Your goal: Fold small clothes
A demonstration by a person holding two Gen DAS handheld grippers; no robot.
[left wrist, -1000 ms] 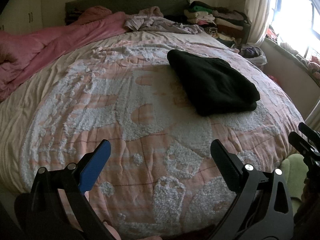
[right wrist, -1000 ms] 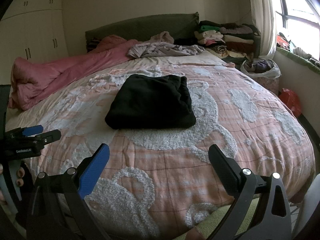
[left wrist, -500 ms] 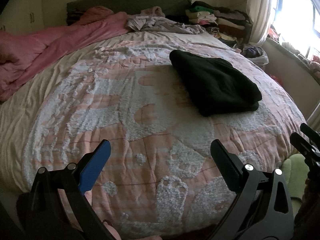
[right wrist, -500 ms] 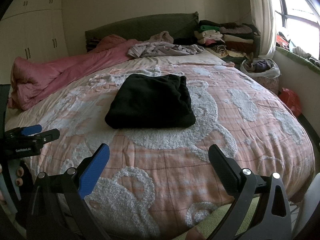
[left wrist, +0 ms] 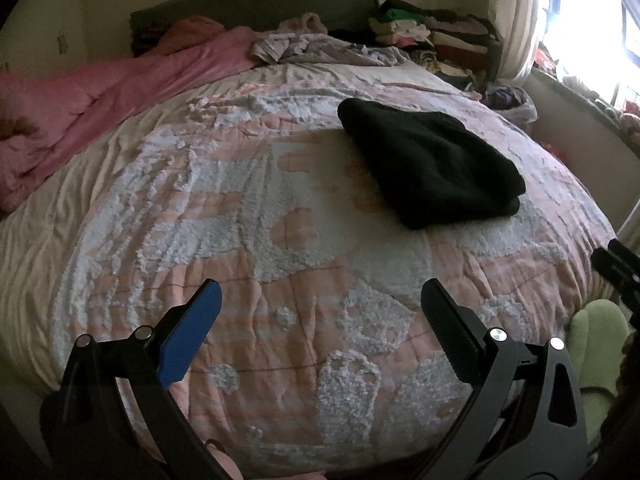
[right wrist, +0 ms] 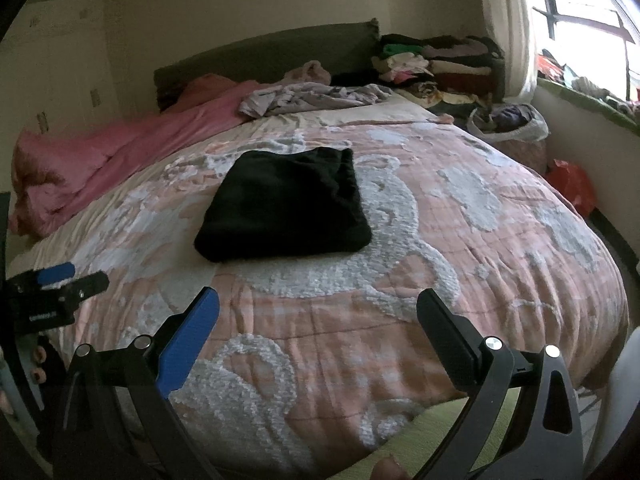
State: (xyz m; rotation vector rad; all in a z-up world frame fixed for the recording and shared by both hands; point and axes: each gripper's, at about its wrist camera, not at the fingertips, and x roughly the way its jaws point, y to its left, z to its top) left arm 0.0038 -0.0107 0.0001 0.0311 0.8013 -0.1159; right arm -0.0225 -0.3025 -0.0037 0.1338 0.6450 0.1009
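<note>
A black cloth [right wrist: 284,206] lies folded into a neat, flat block on the bed [right wrist: 500,248]. It sits near the middle of the pink blanket with fluffy white shapes. Nothing is touching it.

The left tongs [left wrist: 320,300] hang over the near edge of the bed. Their two fingers are spread wide apart, one blue and one black, and they pinch nothing. The black cloth [left wrist: 432,168] is far ahead of them and off to the right.

The right tongs [right wrist: 318,304] also hang over the near edge of the bed. Their fingers are spread wide too, with nothing between them. The black cloth is straight ahead of them, well apart.

At the far end of the bed lies a pink quilt [right wrist: 120,156], all bunched up on the left. Beside it is a crumpled purple cloth [right wrist: 312,98]. A pile of folded clothes [right wrist: 436,64] is stacked in the far right corner, near the window [right wrist: 584,40].
</note>
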